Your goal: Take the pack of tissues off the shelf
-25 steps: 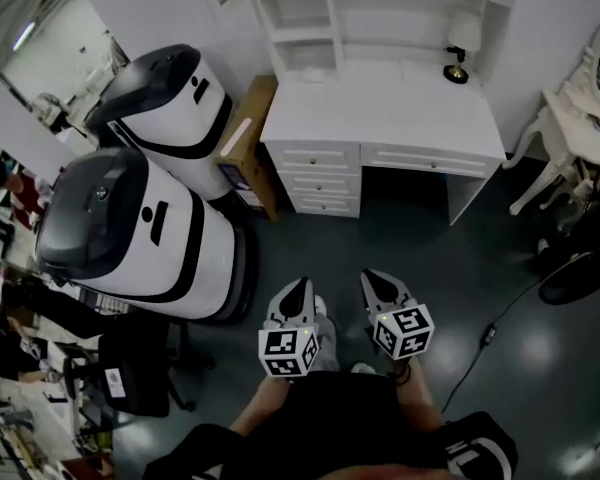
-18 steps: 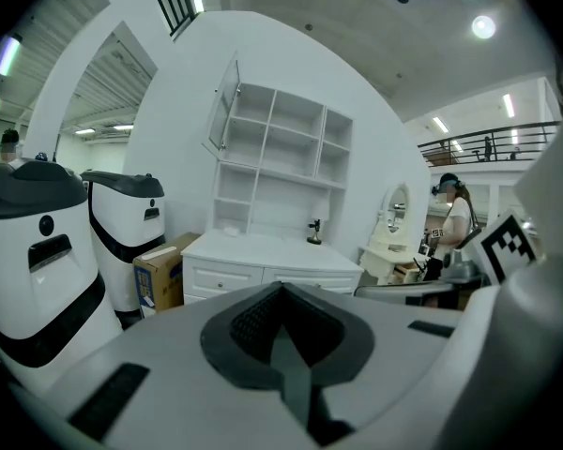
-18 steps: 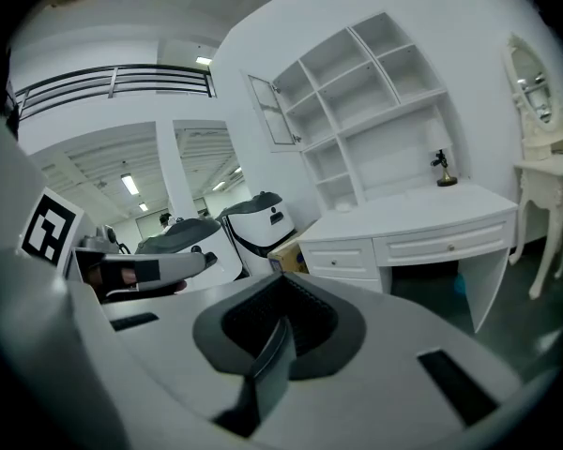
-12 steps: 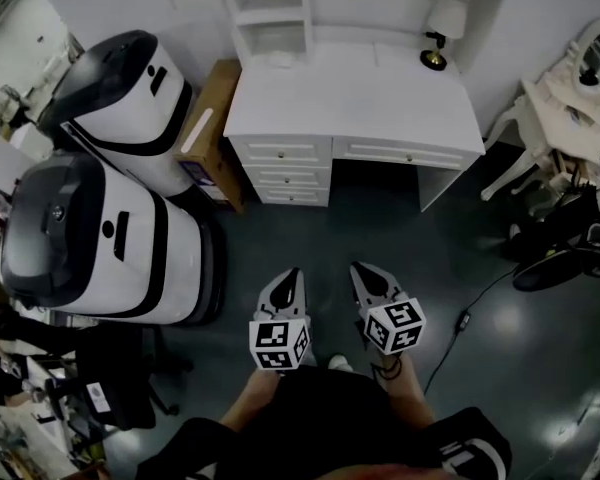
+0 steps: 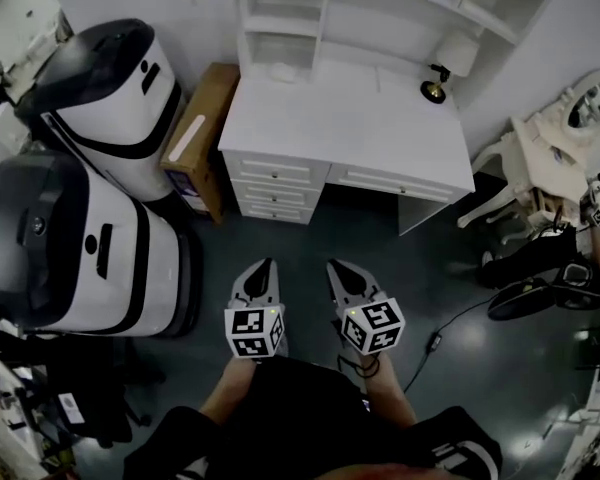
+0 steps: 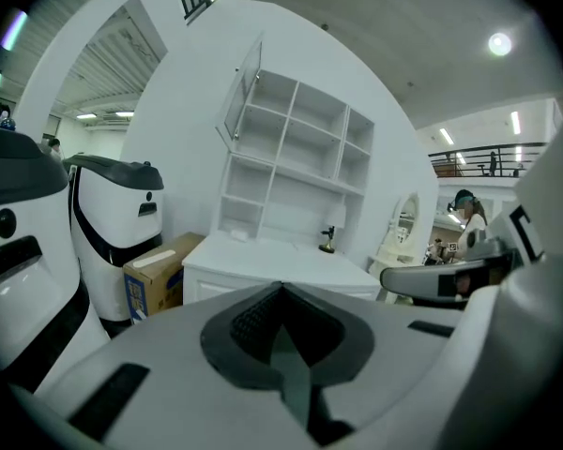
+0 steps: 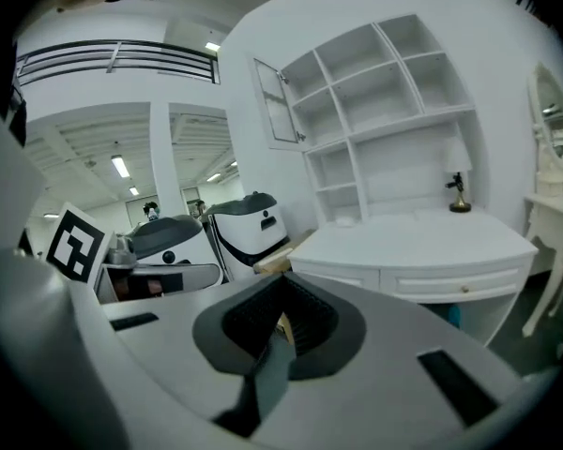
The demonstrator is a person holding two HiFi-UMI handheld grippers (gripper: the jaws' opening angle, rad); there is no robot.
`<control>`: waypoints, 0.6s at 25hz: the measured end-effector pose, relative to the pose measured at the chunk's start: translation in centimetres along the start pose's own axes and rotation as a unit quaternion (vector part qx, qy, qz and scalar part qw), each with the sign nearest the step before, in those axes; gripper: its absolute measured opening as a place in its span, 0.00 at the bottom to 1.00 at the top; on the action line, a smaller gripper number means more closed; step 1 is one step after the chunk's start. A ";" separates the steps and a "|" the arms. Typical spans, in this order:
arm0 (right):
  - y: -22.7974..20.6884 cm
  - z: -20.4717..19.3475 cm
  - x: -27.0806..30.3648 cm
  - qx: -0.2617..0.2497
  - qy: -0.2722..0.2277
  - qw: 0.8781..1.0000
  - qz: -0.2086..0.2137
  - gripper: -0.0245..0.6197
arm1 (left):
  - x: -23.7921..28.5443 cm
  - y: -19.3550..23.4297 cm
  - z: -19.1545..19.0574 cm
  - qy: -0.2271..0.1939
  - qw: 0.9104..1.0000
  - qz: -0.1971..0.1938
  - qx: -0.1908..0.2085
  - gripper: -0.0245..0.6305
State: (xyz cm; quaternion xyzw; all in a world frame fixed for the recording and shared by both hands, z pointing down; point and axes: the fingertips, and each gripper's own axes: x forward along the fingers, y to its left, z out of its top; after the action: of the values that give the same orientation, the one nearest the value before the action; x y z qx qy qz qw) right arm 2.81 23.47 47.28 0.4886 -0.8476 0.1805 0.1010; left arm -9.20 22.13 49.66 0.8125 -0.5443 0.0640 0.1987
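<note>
Left gripper (image 5: pixel 263 266) and right gripper (image 5: pixel 337 268) are held low and side by side in front of the body, both jaws closed together on nothing, probably a carrying posture while the white desk (image 5: pixel 340 133) is well out of reach. Beside the desk stands a closed cardboard box (image 5: pixel 193 140). The shelf unit (image 5: pixel 326 13) on the desk has mostly bare cubbies; a small pale item in its lowest left cubby looks like the pack of tissues (image 7: pixel 344 219), untouched.

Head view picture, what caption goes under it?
Left tool and right tool, both shut, point toward a white shelved desk.
</note>
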 end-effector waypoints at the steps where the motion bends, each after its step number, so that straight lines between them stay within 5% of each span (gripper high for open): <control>1: 0.6 0.9 1.2 -0.006 -0.007 1.000 0.006 0.07 | 0.4 1.1 1.2 -0.013 1.000 0.001 0.001 0.05; 10: 5.3 3.2 8.8 -0.009 -0.010 0.998 0.056 0.07 | 1.2 9.5 5.8 -0.059 0.997 0.035 -0.017 0.05; 15: 7.2 3.9 11.4 -0.093 0.008 0.994 0.049 0.07 | 1.6 11.4 6.6 -0.061 0.997 0.029 -0.024 0.05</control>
State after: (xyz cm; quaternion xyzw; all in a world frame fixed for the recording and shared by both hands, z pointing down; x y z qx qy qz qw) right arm -9.10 16.13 46.20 0.4333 -0.8829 0.1095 0.1437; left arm -19.69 14.46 46.99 0.7936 -0.5803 0.0067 0.1825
